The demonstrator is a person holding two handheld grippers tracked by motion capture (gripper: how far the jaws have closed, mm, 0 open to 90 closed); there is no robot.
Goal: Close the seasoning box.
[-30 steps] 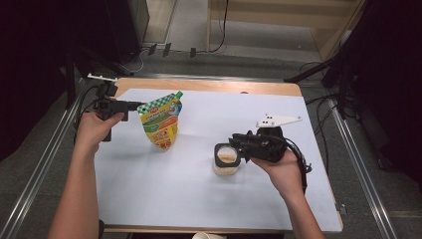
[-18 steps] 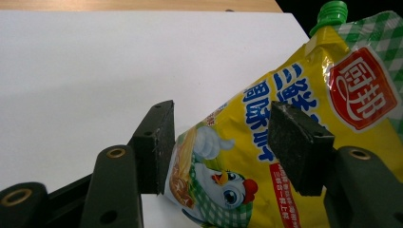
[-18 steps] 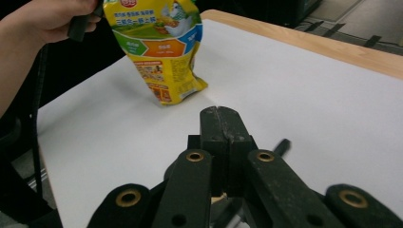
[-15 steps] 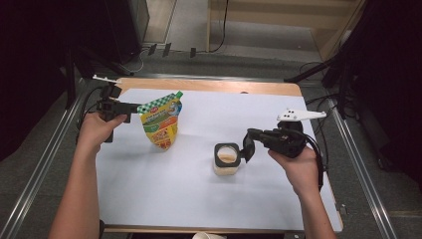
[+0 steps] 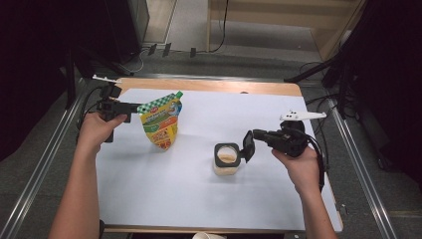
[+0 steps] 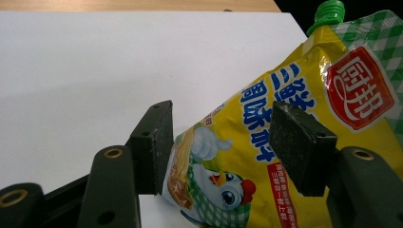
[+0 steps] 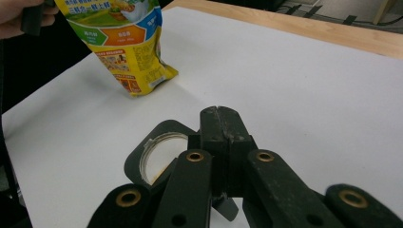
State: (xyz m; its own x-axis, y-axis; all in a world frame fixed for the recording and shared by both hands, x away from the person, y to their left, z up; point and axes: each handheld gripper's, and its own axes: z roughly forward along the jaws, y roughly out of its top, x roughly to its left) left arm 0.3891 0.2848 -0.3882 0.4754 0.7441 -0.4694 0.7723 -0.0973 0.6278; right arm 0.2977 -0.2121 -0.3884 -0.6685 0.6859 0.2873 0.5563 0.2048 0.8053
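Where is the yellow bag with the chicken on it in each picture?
High view: the yellow pouch stands left of centre on the white sheet, its top at the left gripper.
Left gripper view: it fills the right half, between the two black pads.
Right gripper view: it is at the top left, bottom on the sheet.
Shared landmark: the white sheet under it.
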